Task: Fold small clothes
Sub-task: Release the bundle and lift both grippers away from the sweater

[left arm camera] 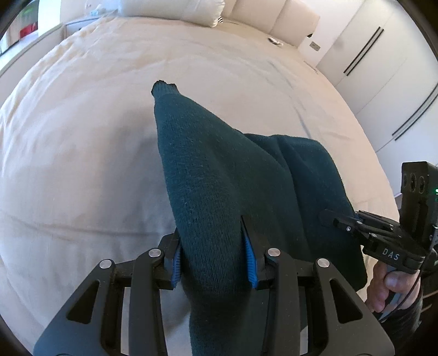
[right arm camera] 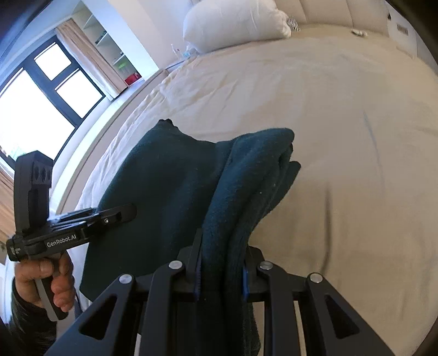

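A dark teal knitted garment (left arm camera: pixel 219 175) hangs between both grippers above a cream bed (left arm camera: pixel 82 153). My left gripper (left arm camera: pixel 212 252) is shut on one bunched part of it, with a ribbed cuff (left arm camera: pixel 164 89) sticking out ahead. My right gripper (right arm camera: pixel 220 263) is shut on another thick folded edge of the garment (right arm camera: pixel 246 186). In the left wrist view the right gripper (left arm camera: pixel 345 221) is at the right, clamped on the cloth's edge. In the right wrist view the left gripper (right arm camera: pixel 120 212) is at the left, on the cloth.
White pillows (right arm camera: pixel 232 24) and a padded headboard (left arm camera: pixel 273 16) lie at the far end of the bed. White wardrobe doors (left arm camera: pixel 383 68) stand to the right. A window (right arm camera: pixel 35 95) and shelves are to the left. A small object (left arm camera: pixel 273 41) lies near the headboard.
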### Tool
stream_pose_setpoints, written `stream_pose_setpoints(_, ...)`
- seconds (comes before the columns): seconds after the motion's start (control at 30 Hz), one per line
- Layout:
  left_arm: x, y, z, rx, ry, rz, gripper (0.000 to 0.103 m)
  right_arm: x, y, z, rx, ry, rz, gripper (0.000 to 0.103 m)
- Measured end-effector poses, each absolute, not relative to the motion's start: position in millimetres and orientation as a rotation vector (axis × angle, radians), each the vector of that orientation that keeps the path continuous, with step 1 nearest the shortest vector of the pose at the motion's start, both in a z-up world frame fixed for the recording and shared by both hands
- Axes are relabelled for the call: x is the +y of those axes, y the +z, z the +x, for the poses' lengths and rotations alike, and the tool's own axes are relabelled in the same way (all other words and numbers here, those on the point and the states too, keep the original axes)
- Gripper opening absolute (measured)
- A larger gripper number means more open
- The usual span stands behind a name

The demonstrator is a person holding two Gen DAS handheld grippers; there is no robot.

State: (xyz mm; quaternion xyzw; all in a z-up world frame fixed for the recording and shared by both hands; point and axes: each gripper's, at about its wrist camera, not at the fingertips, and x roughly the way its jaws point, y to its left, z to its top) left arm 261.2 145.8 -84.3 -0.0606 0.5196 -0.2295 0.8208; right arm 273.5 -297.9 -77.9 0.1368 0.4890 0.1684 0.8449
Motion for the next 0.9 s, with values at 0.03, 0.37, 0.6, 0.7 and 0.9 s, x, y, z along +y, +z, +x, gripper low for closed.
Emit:
stream_pose_setpoints(0.03,149,-89,259,1.11,-0.488,-0.134,0.034,-296,-81,274,1.037,0.355,0.294,0.023)
stream_pose_setpoints(0.37,154,-144,261,1.104,-0.493,-0.189,0.055,-314,-136,275,1.061,0.321,0.4,0.037)
stream_pose_setpoints(0.6,166,-152,258,1.059,-0.457,-0.231,0.075,-341,-140,269,1.011,0.307,0.557,0.058)
stream_pose_setpoints(0.7,167,-140,246,1.002,-0.407,-0.173,0.075,-342,-118,258,0.976,0.217,0.498,0.06)
stream_pose_setpoints(0.9,169,-112,224,0.861,-0.323,-0.121,0.074,-315,-73,248,0.849,0.298,0.458,0.06)
